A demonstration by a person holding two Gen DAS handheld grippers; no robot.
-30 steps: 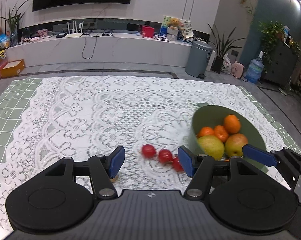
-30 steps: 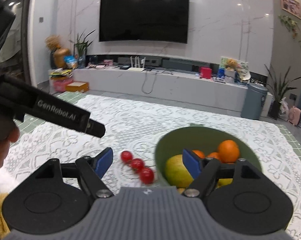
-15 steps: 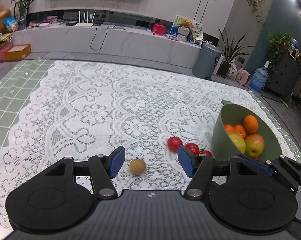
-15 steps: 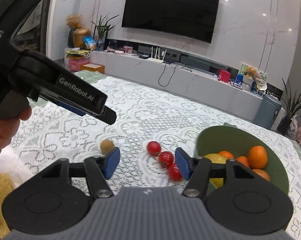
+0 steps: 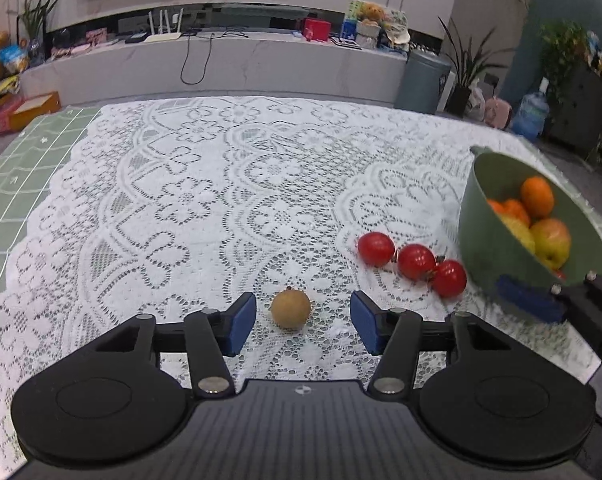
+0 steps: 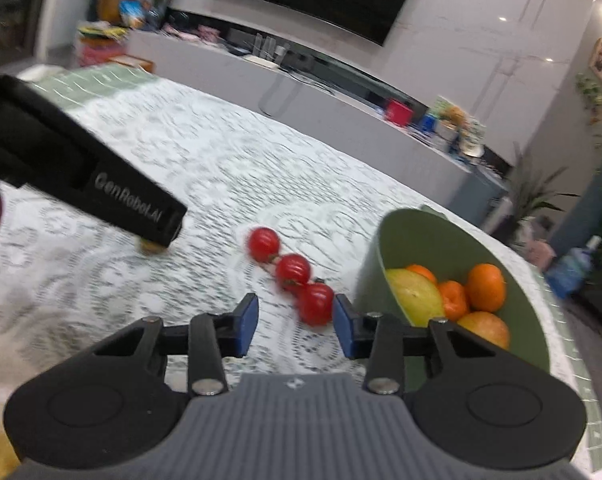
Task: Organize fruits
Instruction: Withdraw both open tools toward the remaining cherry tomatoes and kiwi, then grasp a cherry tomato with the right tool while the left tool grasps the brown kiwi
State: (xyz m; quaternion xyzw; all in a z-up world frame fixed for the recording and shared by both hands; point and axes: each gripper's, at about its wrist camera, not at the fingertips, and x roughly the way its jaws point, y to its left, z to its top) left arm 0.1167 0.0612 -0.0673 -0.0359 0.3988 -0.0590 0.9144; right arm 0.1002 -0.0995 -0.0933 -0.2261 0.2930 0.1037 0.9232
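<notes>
Both of my tools have dropped closer to the bench [image 5: 141, 184] than a second ago. My left hand-held gripper [image 5: 303, 326], lower centre, now brackets the small brown fruit [image 5: 291, 309], jaws closing, pads not yet touching. My right hand-held gripper [image 6: 295, 328] narrows toward the nearest red tomato [image 6: 316, 303], beside the green bowl [image 6: 385, 256]. Two pickups look imminent.

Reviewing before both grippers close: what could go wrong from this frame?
1. The small brown fruit is round and sits loose between the closing left gripper; an off-centre pinch could roll it away.
2. The right gripper, closing, has the nearest tomato off-centre by its right pad; the three look joined, so the others may drag.
3. The green bowl stands close beside that gripper and could get knocked.
</notes>
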